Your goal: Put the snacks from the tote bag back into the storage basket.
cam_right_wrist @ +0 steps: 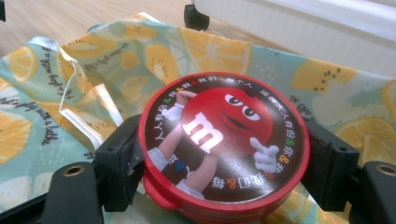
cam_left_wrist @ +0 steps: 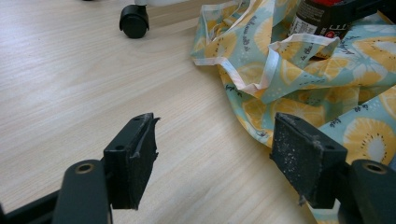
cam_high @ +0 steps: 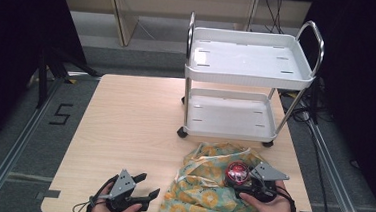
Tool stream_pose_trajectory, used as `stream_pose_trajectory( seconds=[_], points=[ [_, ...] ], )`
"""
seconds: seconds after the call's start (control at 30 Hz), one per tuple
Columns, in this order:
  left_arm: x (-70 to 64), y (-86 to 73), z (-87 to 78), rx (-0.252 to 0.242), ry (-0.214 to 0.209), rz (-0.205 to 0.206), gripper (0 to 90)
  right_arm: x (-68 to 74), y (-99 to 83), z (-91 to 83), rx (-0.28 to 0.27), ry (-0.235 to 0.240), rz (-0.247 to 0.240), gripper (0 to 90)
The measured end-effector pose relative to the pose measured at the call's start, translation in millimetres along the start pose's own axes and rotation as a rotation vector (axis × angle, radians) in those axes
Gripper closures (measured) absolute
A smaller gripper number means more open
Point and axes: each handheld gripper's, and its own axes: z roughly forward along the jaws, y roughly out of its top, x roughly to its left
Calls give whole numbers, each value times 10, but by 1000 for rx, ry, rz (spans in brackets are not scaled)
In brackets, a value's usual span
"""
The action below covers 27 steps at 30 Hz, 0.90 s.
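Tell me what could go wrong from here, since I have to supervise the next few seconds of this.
The right gripper holds the red-lidded candy jar only at the lid's sides; the round lid might slip or pop loose. The fruit-print bag lies slumped beneath, so the jar could snag a fold or handle. The left gripper is open beside the bag, not holding it, so the fabric may drag.
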Motion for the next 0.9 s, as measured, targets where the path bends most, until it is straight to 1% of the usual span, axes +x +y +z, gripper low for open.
stream_pose_trajectory(
  seconds=[0.03,0.07,0.1,0.13,0.17,0.2,0.23,0.27,0.3,0.33,0.37,0.4,0.43,0.47,0.5,0.53,0.57,0.6,0.63,0.67,0.7,0.77,0.8,0.83,0.87,0.9],
  points=[
    [0,0,0,0,0,0,304,0,0,0,0,0,0,266],
    [1,0,-2,-1,0,1,304,40,3,-24,15,-7,55,267],
    [1,0,-3,-2,1,1,304,34,7,-23,7,-7,48,267],
    [3,-2,1,-7,-2,1,304,30,11,-28,-1,-17,41,267],
    [3,-2,-1,-4,-1,1,304,46,16,-42,16,-6,64,267],
    [-6,0,-11,4,11,2,304,14,27,-38,-3,-19,24,267],
    [-6,0,-11,4,11,2,304,25,30,-41,2,-13,37,267],
    [-6,-1,-10,0,9,2,304,25,30,-41,2,-13,37,267],
    [-1,-2,-5,-5,4,3,304,14,33,-37,-16,-25,16,267],
    [-1,-2,-4,-6,3,2,304,53,44,-59,-3,-24,61,267],
    [0,-2,-4,-6,3,2,304,53,50,-65,-1,-23,64,267],
    [-6,1,-12,2,12,2,304,43,54,-64,-12,-29,49,267],
    [-6,0,-10,1,11,1,304,43,54,-64,-12,-29,49,267],
    [1,-4,-1,-8,2,1,304,49,58,-72,-7,-26,65,267],
    [-2,-3,-3,-5,6,0,304,49,58,-72,-7,-26,65,267],
    [-4,-3,-6,-6,3,-1,304,64,67,-79,-12,-31,76,267],
    [3,2,-8,-5,1,16,304,26,74,-72,-21,-28,37,267],
    [0,6,-17,5,10,21,304,37,81,-78,-23,-27,45,267],
    [0,6,-17,5,10,21,304,37,81,-78,-23,-27,45,267],
    [2,3,-11,-4,5,17,304,28,100,-84,-37,-34,30,267],
    [-1,6,-19,3,12,19,304,32,108,-88,-40,-29,38,267],
    [-1,5,-17,-1,11,18,303,38,119,-103,-37,-35,40,267],
    [-22,-1,-12,-9,12,-14,303,44,138,-99,-50,-24,42,267],
    [-18,-2,-7,-13,7,-13,303,63,146,-119,-40,-35,60,266],
    [-18,-2,-7,-13,7,-13,302,70,153,-121,-40,-32,71,267],
    [-20,0,-13,-8,11,-9,302,70,153,-121,-40,-32,71,267]
  ],
)
